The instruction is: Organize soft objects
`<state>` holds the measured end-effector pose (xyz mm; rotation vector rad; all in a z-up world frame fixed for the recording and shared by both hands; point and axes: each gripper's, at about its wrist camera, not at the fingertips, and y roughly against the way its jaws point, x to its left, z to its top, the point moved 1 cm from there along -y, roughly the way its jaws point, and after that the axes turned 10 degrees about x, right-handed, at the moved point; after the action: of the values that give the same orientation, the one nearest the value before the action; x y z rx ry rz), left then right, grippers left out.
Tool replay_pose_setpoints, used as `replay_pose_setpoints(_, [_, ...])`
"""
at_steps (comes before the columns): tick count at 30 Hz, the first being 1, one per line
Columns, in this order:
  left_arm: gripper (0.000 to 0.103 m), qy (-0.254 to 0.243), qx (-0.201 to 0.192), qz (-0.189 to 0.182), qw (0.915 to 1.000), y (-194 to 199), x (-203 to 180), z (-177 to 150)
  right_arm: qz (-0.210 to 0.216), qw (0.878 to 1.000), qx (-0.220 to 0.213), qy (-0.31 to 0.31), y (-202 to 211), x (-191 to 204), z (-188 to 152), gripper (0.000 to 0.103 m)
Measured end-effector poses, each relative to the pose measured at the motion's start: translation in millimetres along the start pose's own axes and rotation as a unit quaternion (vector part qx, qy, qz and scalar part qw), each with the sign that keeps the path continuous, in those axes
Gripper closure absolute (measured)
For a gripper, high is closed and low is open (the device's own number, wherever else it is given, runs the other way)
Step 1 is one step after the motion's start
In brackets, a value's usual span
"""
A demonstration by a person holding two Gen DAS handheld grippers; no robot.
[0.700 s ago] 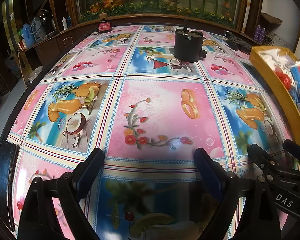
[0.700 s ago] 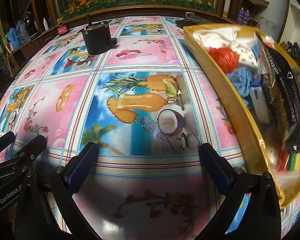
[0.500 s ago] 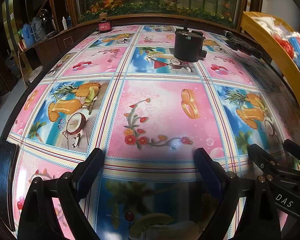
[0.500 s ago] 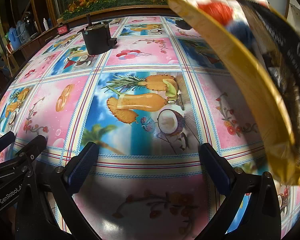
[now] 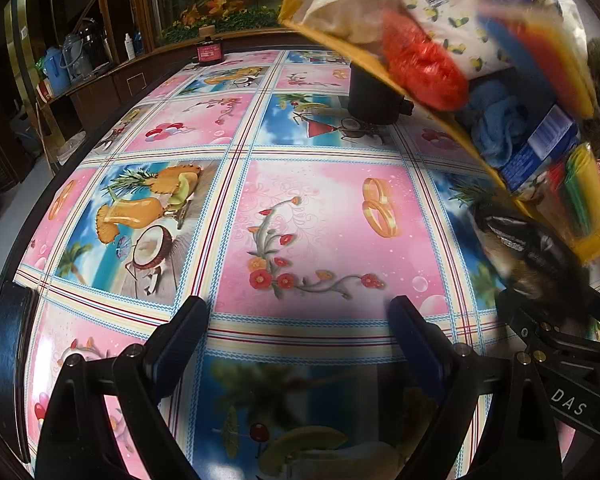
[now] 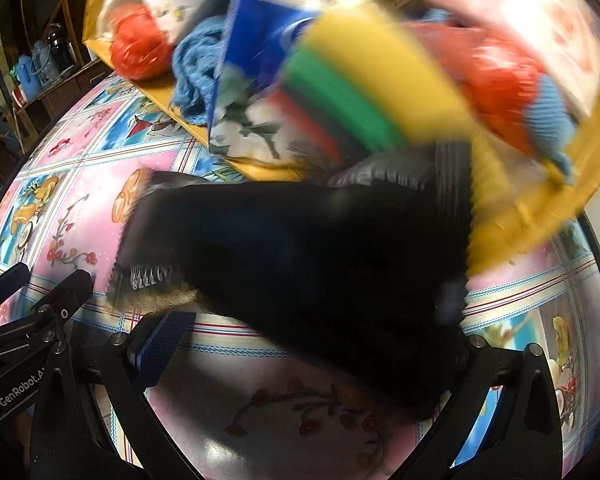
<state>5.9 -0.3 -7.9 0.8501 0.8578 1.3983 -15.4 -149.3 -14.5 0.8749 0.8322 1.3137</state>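
Observation:
A yellow box hangs tilted above the right side of the table with its opening turned toward me, and soft things are spilling from it. Inside it I see a red mesh ball, a blue knitted cloth and a white printed pack. A black soft item with tan fuzzy trim is blurred in mid-air in front of my right gripper, which stands open; the item hides the right fingertip. My left gripper is open with nothing between its fingers, low over the tablecloth.
A black round pot stands mid-table behind the box, and a small red jar sits at the far edge. The dark table rim curves along the left. Shelves with jugs and a planter lie beyond.
The yellow box has risen off the table at the right and tipped over toward me, and its contents are tumbling out. Neither gripper has moved or changed its opening.

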Motion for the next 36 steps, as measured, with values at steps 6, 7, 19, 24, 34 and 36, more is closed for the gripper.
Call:
replay_pose_setpoints(6, [0.011, 0.001, 0.000, 0.000, 1.0000, -0.1, 0.4, 0.0, 0.000, 1.000, 0.000, 0.000, 1.7, -1.1, -1.5, 0.000])
replay_pose_setpoints(7, [0.011, 0.001, 0.000, 0.000, 1.0000, -3.5, 9.3, -3.1, 0.000, 1.000, 0.000, 0.000, 2.2, -1.3, -1.8, 0.000])
replay_pose_setpoints(19, [0.007, 0.006, 0.003, 0.003, 1.0000, -10.7, 20.6, -0.8, 0.000, 1.000, 0.000, 0.000, 0.0, -1.0, -1.9, 0.000])
replay_pose_setpoints(24, [0.006, 0.006, 0.003, 0.003, 1.0000, -8.1, 15.1, 0.4, 0.000, 1.000, 0.000, 0.000, 0.3, -1.2, -2.5, 0.000])
replay_pose_setpoints(34, [0.006, 0.006, 0.003, 0.003, 1.0000, -7.8, 14.8, 0.4, 0.000, 1.000, 0.000, 0.000, 1.4, -0.9, -3.7, 0.000])
replay_pose_setpoints(36, [0.006, 0.006, 0.003, 0.003, 1.0000, -8.4, 15.6, 0.4, 0.000, 1.000, 0.000, 0.000, 1.4, -1.2, -3.9, 0.000])
